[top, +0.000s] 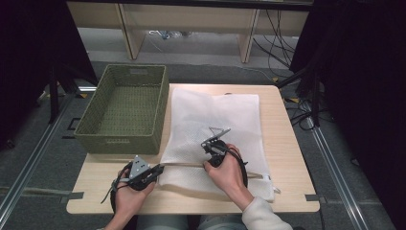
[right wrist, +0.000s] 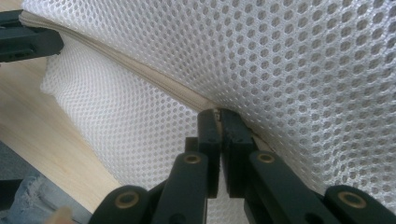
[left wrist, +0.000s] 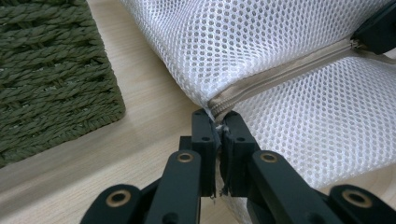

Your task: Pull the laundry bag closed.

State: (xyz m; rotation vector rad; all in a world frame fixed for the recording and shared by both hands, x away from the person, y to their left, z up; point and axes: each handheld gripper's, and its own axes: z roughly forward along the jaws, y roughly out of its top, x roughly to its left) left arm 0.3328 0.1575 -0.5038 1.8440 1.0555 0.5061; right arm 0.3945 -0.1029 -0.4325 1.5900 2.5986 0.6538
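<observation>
Currently, in the high view, a white mesh laundry bag with a beige zipper lies flat on the light wooden table, just beside an olive-green woven rectangular basket at the left. The left tongs meet the bag at its near left corner, where the zipper line begins; the right tongs sit further along the same zipper line. In the left gripper view, the left tongs are clamped on the end of the zipper at the bag's corner, anchoring it. In the right gripper view, the right tongs are closed on the zipper at a point along its length, probably on the slider, though the part itself is hidden between the jaws. The step in hand appears to be working the zipper. The next move calls for holding the left anchor steady while drawing the right tongs along the zipper line, keeping the tape taut so the mesh does not bunch.
</observation>
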